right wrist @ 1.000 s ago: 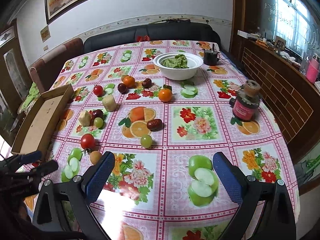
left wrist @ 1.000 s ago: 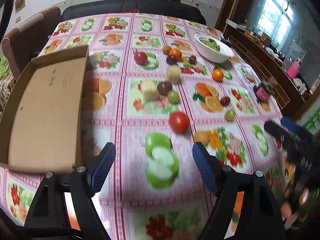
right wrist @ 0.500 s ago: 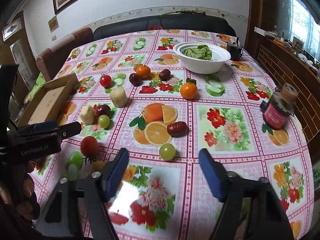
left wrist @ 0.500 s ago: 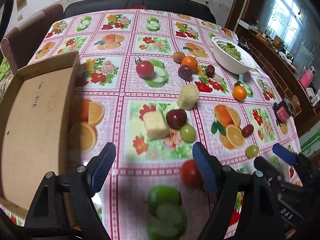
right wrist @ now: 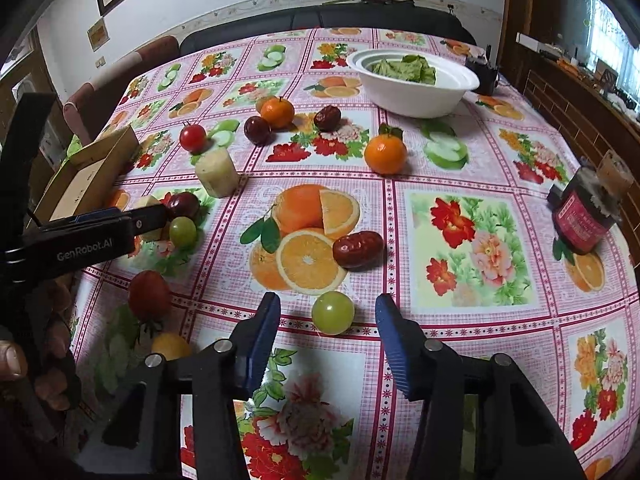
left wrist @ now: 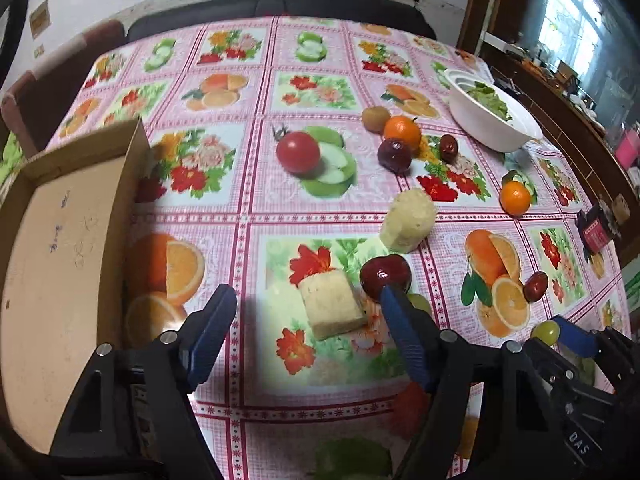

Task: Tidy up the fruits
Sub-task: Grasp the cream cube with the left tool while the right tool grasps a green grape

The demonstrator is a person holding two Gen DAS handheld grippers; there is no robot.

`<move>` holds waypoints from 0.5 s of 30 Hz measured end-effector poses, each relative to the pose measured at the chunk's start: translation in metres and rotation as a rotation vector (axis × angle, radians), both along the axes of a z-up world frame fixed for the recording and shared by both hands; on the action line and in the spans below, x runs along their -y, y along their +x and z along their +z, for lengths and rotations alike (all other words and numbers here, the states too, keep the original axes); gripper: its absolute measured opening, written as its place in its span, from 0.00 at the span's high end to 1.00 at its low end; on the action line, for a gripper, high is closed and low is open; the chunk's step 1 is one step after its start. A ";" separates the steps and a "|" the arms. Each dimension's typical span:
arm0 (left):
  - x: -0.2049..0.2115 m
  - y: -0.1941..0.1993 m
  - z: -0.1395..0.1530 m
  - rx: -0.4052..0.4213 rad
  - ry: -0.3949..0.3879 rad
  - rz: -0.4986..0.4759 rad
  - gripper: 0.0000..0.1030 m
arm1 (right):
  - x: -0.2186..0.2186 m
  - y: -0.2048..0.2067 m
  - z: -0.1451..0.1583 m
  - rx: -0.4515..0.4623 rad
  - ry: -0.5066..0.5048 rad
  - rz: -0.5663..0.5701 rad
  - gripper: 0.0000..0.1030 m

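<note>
My left gripper (left wrist: 308, 300) is open, its fingers on either side of a pale yellow fruit wedge (left wrist: 331, 306) on the tablecloth. A dark red plum (left wrist: 385, 276) and a pale cylinder-shaped fruit piece (left wrist: 408, 220) lie just beyond. My right gripper (right wrist: 326, 314) is open around a green grape (right wrist: 333, 313). A red date (right wrist: 358, 249) lies just past it. A tomato (right wrist: 149, 294), an orange (right wrist: 385, 153) and more fruit are scattered about. The left gripper also shows in the right wrist view (right wrist: 154, 216).
An open cardboard box (left wrist: 52, 264) sits at the table's left edge. A white bowl of greens (right wrist: 412, 80) stands at the far right. A dark red jar (right wrist: 584, 216) stands near the right edge. A sofa and chairs line the far side.
Both grippers have moved forward and lower over the table. The left now frames the yellow wedge; the right now frames the green grape. Both stayed open.
</note>
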State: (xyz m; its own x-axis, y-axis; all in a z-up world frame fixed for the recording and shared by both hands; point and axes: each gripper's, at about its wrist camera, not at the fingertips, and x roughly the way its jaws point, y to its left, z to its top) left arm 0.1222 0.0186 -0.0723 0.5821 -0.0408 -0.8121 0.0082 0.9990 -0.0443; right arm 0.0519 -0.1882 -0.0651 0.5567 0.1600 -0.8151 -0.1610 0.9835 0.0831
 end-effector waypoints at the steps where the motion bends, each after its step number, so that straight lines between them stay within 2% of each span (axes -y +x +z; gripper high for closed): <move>1: 0.001 0.000 0.000 0.008 0.000 -0.005 0.34 | 0.000 0.001 -0.002 -0.007 -0.002 0.000 0.64; 2: 0.001 0.000 0.002 0.016 -0.008 -0.013 0.38 | 0.000 0.002 -0.004 -0.016 -0.001 0.002 0.71; 4: -0.001 0.000 0.003 0.020 -0.035 -0.029 0.63 | -0.001 0.002 -0.005 -0.014 -0.005 0.005 0.75; 6: -0.002 0.001 0.005 0.015 -0.063 -0.044 0.74 | 0.000 0.003 -0.005 -0.015 0.006 0.006 0.79; 9: 0.000 -0.003 0.006 0.013 -0.044 -0.052 0.74 | 0.005 0.003 -0.004 -0.017 0.026 -0.004 0.79; 15: -0.004 -0.020 0.011 0.017 -0.071 -0.070 0.75 | 0.011 -0.008 0.009 0.015 0.054 -0.008 0.79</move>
